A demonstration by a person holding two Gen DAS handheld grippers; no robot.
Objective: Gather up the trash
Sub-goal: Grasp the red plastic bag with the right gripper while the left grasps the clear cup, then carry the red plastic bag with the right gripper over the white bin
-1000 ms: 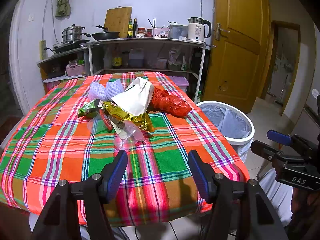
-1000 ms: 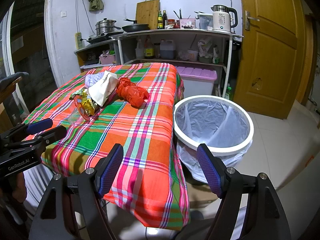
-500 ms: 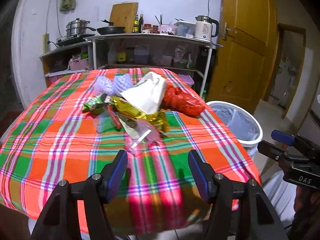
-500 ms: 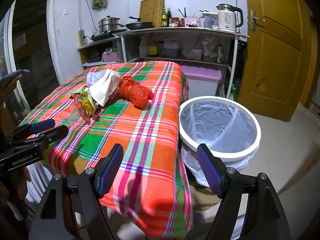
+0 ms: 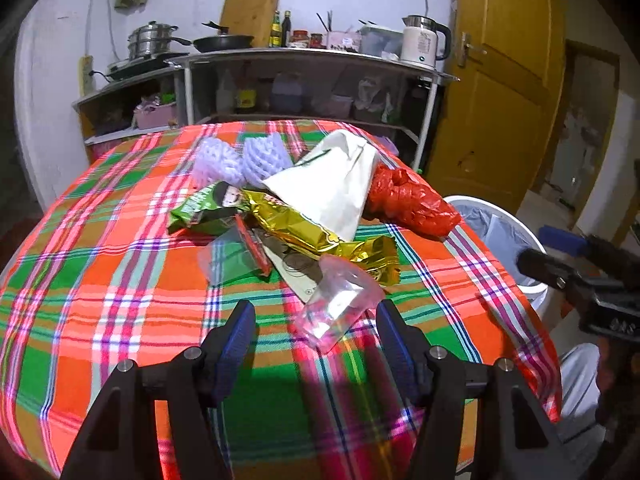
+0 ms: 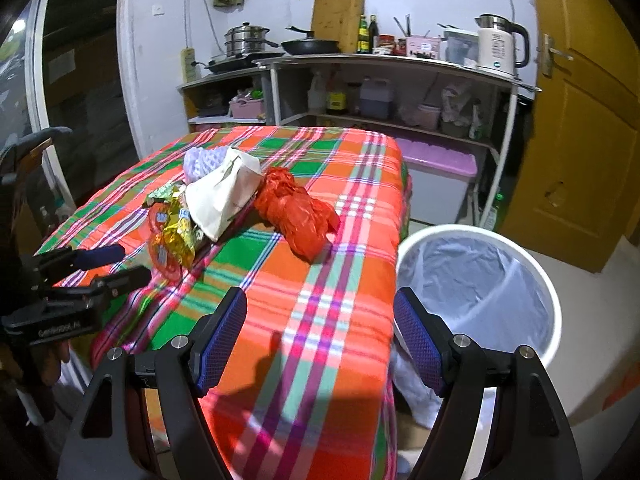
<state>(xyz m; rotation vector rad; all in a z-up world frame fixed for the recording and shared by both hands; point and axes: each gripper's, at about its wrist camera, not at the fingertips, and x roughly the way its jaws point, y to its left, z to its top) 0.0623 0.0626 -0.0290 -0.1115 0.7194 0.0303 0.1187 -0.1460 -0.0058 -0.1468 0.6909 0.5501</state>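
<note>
Trash pile (image 5: 304,216) nearer, left hand-held gripper (image 5: 312,332) advanced

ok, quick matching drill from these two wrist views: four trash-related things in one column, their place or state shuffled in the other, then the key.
Things:
1. clear plastic bag
2. red plastic bag
3. purple foam fruit nets
4. white trash bin

Places or states:
A. on the floor beside the table, lined, no trash visible inside
B. far side of the pile, behind the white paper bag
C. nearest the open left gripper, just ahead of its fingertips
D. at the pile's bin-side edge

Pairs: 1-C, 2-D, 3-B, 4-A
</note>
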